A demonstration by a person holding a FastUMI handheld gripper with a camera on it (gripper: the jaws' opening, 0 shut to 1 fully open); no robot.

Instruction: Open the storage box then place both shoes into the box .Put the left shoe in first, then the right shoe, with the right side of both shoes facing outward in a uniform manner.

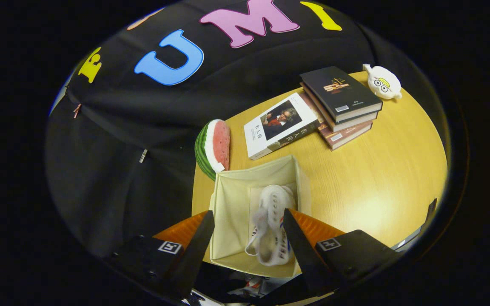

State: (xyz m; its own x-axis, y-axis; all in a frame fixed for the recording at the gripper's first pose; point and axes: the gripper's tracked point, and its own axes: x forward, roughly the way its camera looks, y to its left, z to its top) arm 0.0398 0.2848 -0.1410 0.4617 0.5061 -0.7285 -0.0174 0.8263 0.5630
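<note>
A cream fabric storage box (230, 191) stands open on the wooden table (377, 170). One white shoe (270, 231) with red and blue side marks lies inside it on its side, against the box's right wall. My gripper (248, 213) hovers over the box, open, its fingers spread wide with nothing between them; the right finger overlaps the shoe's edge. Part of a second white shoe (251, 287) peeks out below the box's near wall, between the finger bases, mostly hidden.
A watermelon-slice toy (214, 148) leans just beyond the box's far left corner. A white-covered book (280, 124) and a stack of dark books (340, 104) lie further back, with a white plush toy (382, 83) beyond them. The table's left edge runs beside the box.
</note>
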